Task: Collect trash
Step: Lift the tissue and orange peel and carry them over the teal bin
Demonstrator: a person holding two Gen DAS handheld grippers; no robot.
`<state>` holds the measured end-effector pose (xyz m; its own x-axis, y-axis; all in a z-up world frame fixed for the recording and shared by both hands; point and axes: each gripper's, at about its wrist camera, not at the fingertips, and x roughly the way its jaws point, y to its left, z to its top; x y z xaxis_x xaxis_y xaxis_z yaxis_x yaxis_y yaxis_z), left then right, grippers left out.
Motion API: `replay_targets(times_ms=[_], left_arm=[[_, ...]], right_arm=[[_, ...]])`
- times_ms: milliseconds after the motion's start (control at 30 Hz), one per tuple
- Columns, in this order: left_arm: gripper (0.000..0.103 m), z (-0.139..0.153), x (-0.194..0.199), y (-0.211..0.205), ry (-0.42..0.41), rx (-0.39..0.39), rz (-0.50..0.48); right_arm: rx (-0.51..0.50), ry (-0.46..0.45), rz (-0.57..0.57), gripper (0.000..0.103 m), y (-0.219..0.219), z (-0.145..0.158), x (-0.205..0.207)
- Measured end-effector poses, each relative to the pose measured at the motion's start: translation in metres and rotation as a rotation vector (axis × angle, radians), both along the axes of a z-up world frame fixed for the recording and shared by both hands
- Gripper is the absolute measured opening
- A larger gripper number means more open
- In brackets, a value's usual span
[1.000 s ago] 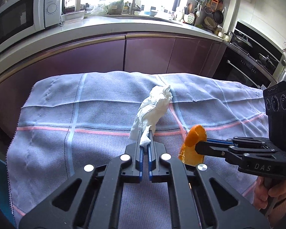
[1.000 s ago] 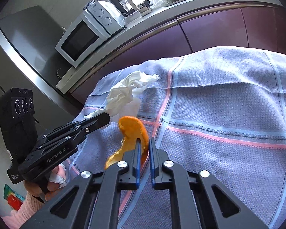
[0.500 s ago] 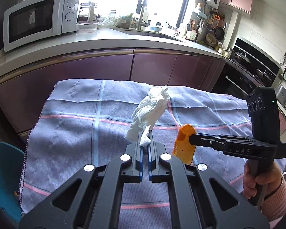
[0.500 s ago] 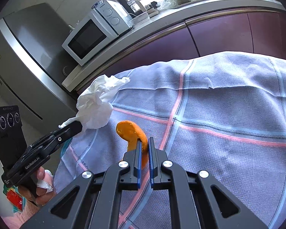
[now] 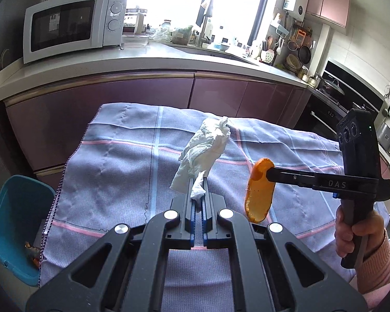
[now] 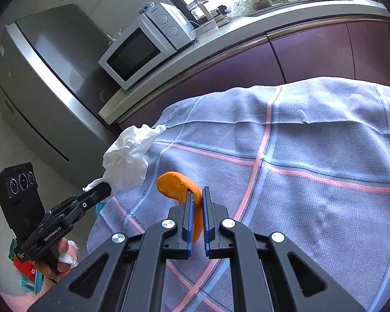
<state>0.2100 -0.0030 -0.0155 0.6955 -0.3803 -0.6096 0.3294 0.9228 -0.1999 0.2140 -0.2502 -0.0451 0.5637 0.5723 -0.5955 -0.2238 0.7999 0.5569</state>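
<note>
Off the left edge of the desk (image 5: 111,161), low down, sits one blue bin (image 5: 13,223) with a few scraps already in it. That is where I judge both pieces must go, and it lies down and to the left of both my tools.

My left hand-held gripper (image 5: 198,182) is nearer to it. It is clenched on one crumpled white tissue (image 5: 202,150), pinched by its lower tail, the wad standing up and away from the fingers, clear of the cloth.

To the right, my right hand-held gripper (image 6: 196,195) is clenched on one piece of orange peel (image 6: 179,187). The left view shows the peel hanging with its long axis roughly upright, held near its top end, also off the cloth. This one has farther to travel, across the left tool's side.

Count: one tissue, one peel, one bin. I see no other trash on the checked cloth.
</note>
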Motion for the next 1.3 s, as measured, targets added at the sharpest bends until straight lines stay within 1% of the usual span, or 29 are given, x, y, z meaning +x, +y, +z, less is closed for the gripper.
replay_targets(times_ms=[200, 667, 1300], left_arm=[[0.004, 0.003, -0.015, 0.011, -0.004, 0.003, 0.017], [0.004, 0.01, -0.042, 0.03, -0.024, -0.003, 0.044], [0.004, 0.014, -0.062, 0.048, -0.029, -0.018, 0.077]], right_arm=[[0.013, -0.022, 0.013, 0.006, 0.005, 0.009, -0.006], [0.043, -0.046, 0.05, 0.006, 0.021, 0.017, -0.016], [0.062, -0.06, 0.096, 0.006, 0.044, 0.021, -0.027]])
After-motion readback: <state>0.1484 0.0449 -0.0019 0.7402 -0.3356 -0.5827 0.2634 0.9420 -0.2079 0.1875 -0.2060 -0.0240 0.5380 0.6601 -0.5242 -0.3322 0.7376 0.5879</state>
